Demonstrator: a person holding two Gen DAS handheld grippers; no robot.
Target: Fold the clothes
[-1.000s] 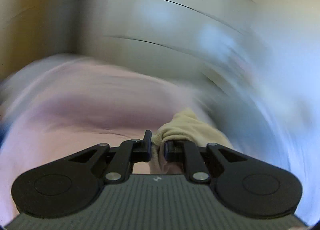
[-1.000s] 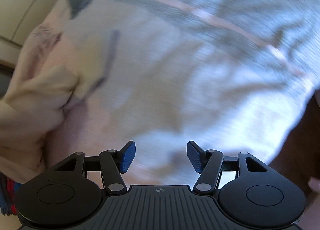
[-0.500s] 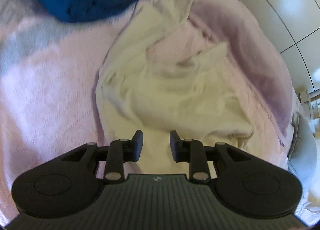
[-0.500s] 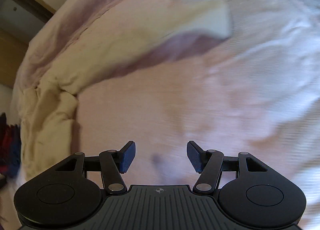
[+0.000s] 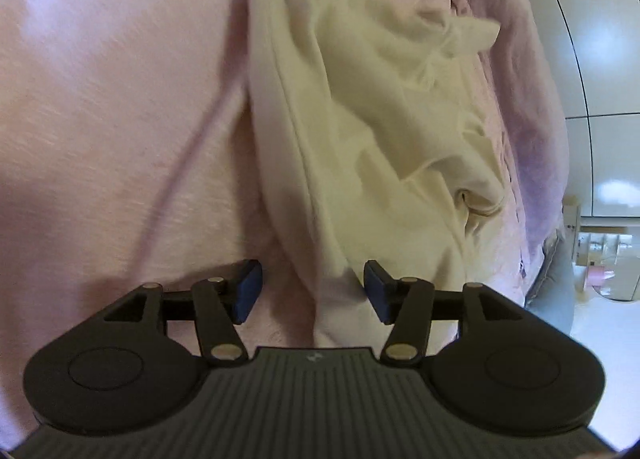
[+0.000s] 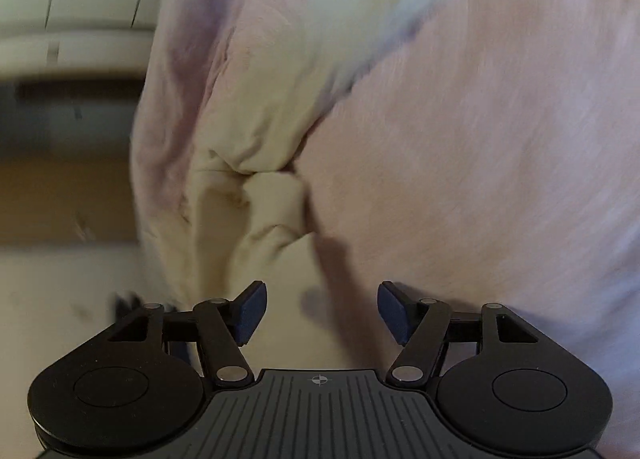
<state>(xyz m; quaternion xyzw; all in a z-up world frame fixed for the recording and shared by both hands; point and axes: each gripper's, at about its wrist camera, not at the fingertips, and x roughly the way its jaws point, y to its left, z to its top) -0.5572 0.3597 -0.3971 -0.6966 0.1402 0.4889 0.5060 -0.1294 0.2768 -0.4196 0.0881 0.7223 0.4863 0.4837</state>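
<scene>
A crumpled cream garment (image 5: 360,107) lies on a pink blanket (image 5: 112,99). My left gripper (image 5: 312,295) is open, low over the garment's near end, with a fold of cream cloth running between the fingers. In the right wrist view the same cream garment (image 6: 256,147) lies bunched along the blanket's (image 6: 480,139) left side. My right gripper (image 6: 320,311) is open and empty, just short of the bunched cloth.
The blanket's edge drops off at the right of the left wrist view, with pale cabinet doors (image 5: 600,59) and a floor beyond. In the right wrist view, blurred pale furniture (image 6: 72,19) and floor lie to the left.
My left gripper let go of the cream cloth, opened wider and came down close to the garment. My right gripper stayed open and swung toward the garment's bunched end.
</scene>
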